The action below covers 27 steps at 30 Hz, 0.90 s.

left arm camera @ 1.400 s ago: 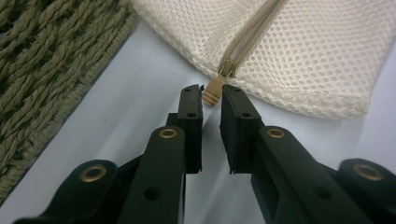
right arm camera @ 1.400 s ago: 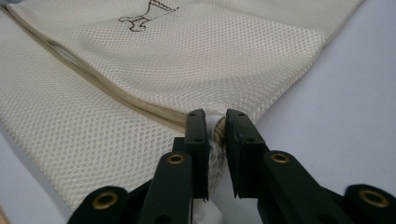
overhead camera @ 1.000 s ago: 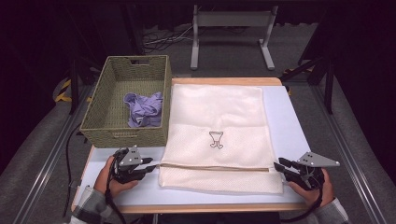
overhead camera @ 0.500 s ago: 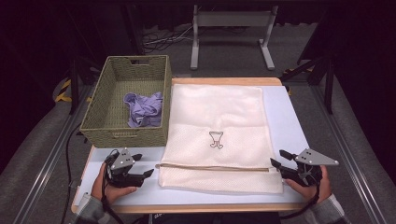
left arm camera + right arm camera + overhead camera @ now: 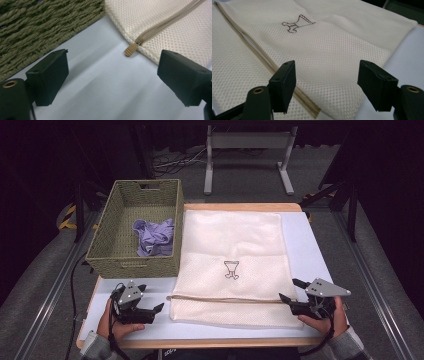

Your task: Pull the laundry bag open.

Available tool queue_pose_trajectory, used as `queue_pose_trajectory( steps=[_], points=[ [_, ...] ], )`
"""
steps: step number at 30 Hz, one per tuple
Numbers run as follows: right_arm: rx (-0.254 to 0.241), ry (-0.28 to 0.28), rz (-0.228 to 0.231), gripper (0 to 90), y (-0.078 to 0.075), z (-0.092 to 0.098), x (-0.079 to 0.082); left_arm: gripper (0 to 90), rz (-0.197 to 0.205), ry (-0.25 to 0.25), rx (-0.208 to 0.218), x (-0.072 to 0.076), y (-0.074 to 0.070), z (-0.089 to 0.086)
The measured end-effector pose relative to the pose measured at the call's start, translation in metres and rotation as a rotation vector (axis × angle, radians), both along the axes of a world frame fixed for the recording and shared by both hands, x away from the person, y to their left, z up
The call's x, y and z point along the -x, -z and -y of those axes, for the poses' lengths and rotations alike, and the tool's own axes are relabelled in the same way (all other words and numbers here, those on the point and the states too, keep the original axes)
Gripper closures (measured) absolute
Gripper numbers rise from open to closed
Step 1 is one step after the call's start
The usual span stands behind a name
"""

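Mesh bag of cream, finely dotted netting lies flat on the pale desk, a tan zipper running straight across its near end and a small brown outline stitched at its middle. Its ribbed tan zipper pull rests on the bare desk just off the bag's left corner. The left gripper sits just beside that corner; its blocky black fingers have just been opening and stand spread with nothing between them. The right gripper sits at the bag's right edge, its fingers also just opened — spread over the netting and zipper end, pressing nothing. A woven, coarse-fibred basket stands against the bag's left side, holding crumpled lilac cloth.
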State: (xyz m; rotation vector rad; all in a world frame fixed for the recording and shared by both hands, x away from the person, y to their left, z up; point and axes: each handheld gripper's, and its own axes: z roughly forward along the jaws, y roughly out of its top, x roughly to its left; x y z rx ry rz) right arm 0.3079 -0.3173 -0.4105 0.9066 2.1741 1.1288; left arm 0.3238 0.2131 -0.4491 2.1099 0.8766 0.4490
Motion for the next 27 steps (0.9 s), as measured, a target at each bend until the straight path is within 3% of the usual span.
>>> queue_pose_trajectory(
  steps=[2,6,12,20,27],
  points=[
    [0.014,-0.025,-0.004,29.7,-0.001,-0.009,-0.002,10.8,0.011,-0.006,-0.018,0.001,0.000,0.000],
    [0.040,-0.046,-0.001,28.6,-0.002,-0.026,-0.005,10.8,0.005,0.002,-0.007,0.002,0.000,-0.001],
    [0.041,-0.078,-0.004,29.1,-0.004,-0.041,-0.008,10.7,-0.004,0.008,-0.008,0.003,0.000,0.000],
    [0.042,-0.151,-0.033,40.9,-0.004,-0.059,-0.014,10.7,-0.002,0.011,-0.008,0.004,0.000,0.002],
    [0.073,-0.237,-0.078,44.1,0.001,-0.088,-0.027,10.8,-0.015,0.027,-0.026,0.001,0.004,0.005]
  ],
)
